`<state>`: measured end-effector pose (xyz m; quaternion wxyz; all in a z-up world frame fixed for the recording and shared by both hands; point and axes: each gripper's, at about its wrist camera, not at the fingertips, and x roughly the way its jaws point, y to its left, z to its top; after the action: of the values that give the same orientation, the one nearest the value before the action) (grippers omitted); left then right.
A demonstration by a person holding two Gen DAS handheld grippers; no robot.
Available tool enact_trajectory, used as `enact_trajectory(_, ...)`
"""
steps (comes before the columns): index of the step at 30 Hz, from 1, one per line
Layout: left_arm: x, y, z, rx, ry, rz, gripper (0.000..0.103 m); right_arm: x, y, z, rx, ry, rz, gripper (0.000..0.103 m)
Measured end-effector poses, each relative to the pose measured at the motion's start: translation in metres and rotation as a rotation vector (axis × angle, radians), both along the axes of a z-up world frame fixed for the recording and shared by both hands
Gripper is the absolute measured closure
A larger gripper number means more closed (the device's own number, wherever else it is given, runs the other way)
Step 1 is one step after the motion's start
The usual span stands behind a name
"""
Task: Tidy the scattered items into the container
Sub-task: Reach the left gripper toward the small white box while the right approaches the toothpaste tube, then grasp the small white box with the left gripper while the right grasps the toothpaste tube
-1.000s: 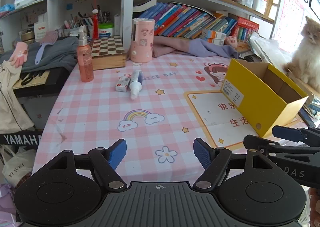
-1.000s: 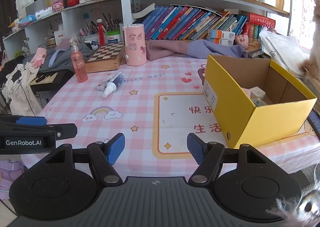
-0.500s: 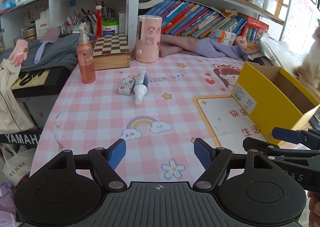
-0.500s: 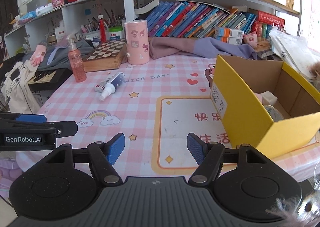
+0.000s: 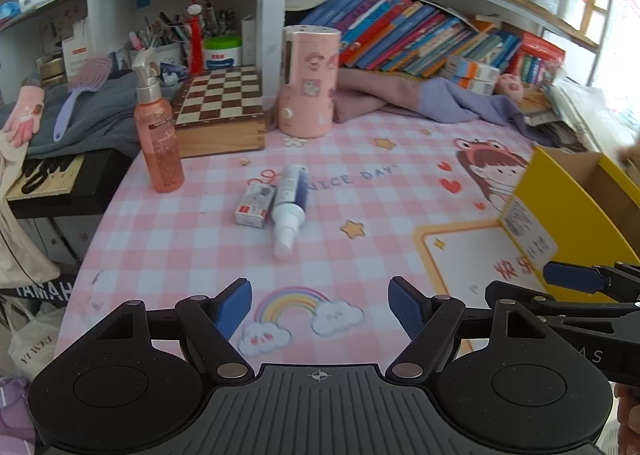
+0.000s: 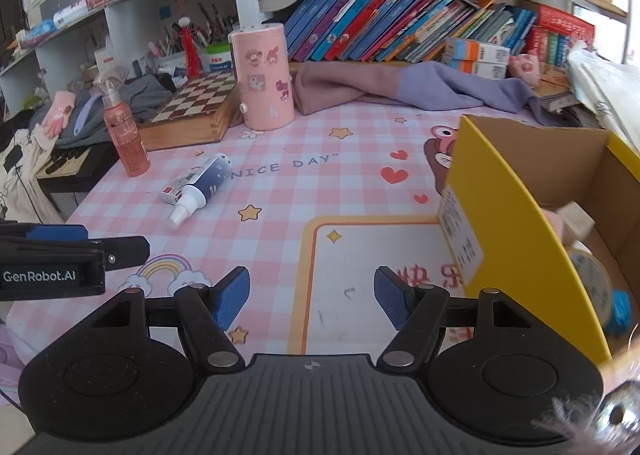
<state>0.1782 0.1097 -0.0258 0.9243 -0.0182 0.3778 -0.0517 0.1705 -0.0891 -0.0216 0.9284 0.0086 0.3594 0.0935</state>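
The yellow box [image 6: 516, 223] at the table's right already holds a roll of tape [image 6: 592, 279] and a few pale bits, while a white spray bottle [image 5: 290, 199] and small carton [image 5: 256, 205] lie touching on the pink checked tablecloth [image 5: 200, 239] before crowded bookshelves [image 6: 400, 23]. Both the left gripper [image 5: 320, 305] and right gripper [image 6: 312, 295] hang open and empty, closer to the bottle than a second ago.

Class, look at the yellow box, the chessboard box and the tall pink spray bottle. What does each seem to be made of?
Yellow box: cardboard, by its brown matte inside and thin folded walls. Chessboard box: probably wood, with visible grain and a light sheen. Pink spray bottle: likely clear plastic, since pink liquid shows through.
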Motion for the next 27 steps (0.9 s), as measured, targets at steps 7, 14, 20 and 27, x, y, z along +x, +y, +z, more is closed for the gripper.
enact_trajectory(7,0.034,0.007,-0.004,0.031,-0.002,0.046,0.024,0.042,0.008,-0.009,-0.013,0.033,0.047,0.036)
enact_trajectory(14,0.061,0.025,0.003,0.045,-0.015,0.132,0.024,0.089,0.034,-0.017,0.01,0.06,0.12,0.036)
enact_trajectory(20,0.075,0.048,0.008,0.104,-0.01,0.213,0.024,0.137,0.075,-0.023,0.042,0.059,0.185,0.038)
enact_trajectory(27,0.089,0.065,0.004,0.127,0.025,0.276,0.024,0.177,0.125,-0.036,0.033,0.064,0.278,0.042)
